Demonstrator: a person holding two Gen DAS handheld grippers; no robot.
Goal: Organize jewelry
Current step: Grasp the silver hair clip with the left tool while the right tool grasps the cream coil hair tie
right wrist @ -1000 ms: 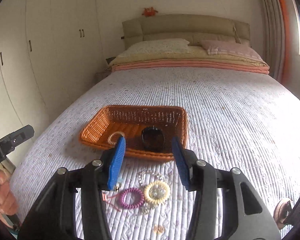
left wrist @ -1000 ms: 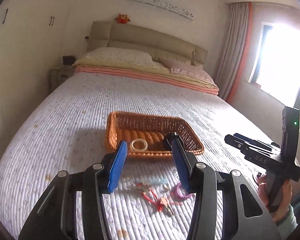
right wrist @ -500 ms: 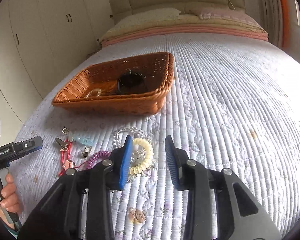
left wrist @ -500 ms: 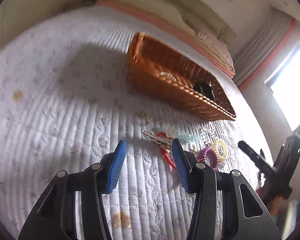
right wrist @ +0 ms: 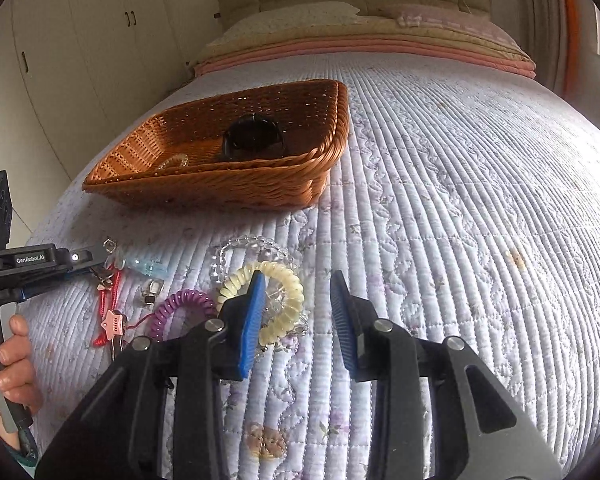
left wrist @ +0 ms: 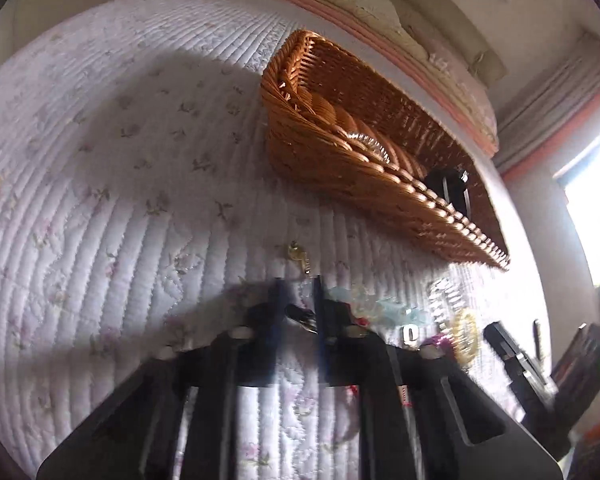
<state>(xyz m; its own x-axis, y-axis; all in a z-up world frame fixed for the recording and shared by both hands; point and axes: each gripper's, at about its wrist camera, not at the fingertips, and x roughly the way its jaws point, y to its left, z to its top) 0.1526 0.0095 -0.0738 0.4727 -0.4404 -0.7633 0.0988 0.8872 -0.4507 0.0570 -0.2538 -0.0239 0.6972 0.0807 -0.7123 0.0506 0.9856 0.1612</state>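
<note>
- The left gripper (left wrist: 296, 300) is down on the bed (right wrist: 460, 200), its fingers (left wrist: 277, 300) drawn close around a small dark metal clip (left wrist: 300, 316); blur hides whether they grip it.
- The right gripper (right wrist: 298, 312) hovers with fingers (right wrist: 252, 312) well apart, empty, over the cream coil hair tie (right wrist: 288, 280).
- The purple coil tie (right wrist: 180, 308) and red cord (right wrist: 114, 296) lie beside it.
- The wicker basket (right wrist: 220, 184) holds a black watch (right wrist: 254, 140) and a clear bracelet (right wrist: 172, 160).

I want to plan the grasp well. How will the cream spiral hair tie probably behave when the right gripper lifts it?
The cream spiral hair tie looks like a soft plastic coil, so it will probably squash between the right gripper pads. It seems light. It lies on the clear bead bracelet, so that may snag and drag along.
</note>
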